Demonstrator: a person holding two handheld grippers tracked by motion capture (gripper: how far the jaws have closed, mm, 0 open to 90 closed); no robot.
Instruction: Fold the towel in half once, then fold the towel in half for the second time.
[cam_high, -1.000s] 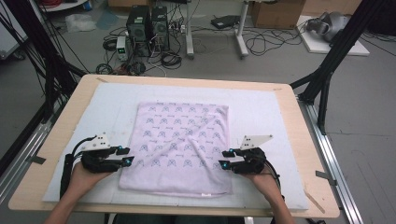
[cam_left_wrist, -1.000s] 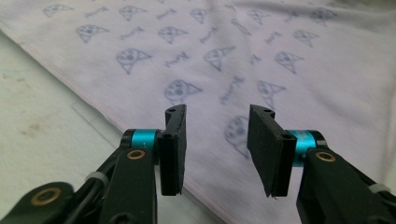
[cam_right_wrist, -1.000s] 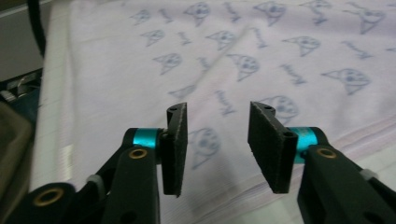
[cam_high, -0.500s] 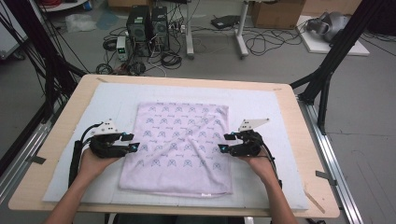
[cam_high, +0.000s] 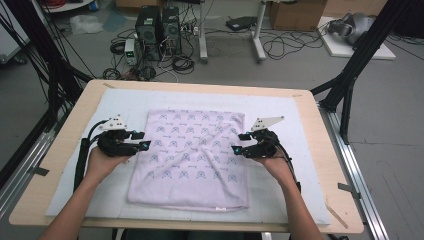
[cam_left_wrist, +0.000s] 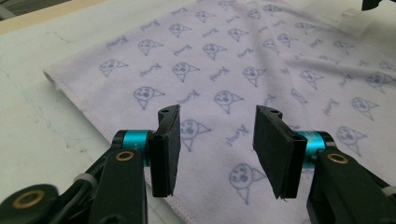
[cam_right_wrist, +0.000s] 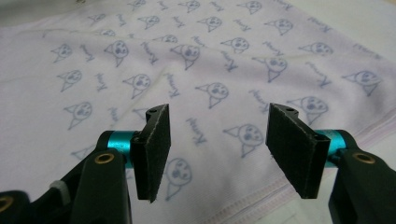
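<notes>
Both forearms enter from below. Left gripper (cam_high: 142, 140) at the towel's (cam_high: 192, 160) left edge, right gripper (cam_high: 239, 143) at its right edge; both spread, nothing between the pads, the right's jaws just opening. Towel flat mid-table; printed script unreadable.

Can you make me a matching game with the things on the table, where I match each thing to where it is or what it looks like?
Things:
1. towel
2. left tool
3. right tool
4. table

Descriptions:
A. open, at the towel's right edge
B. pale purple with little printed faces, lying flat
C. wooden rim with a white mat on top
D. open, at the towel's left edge

Right pairs: 1-B, 2-D, 3-A, 4-C
</notes>
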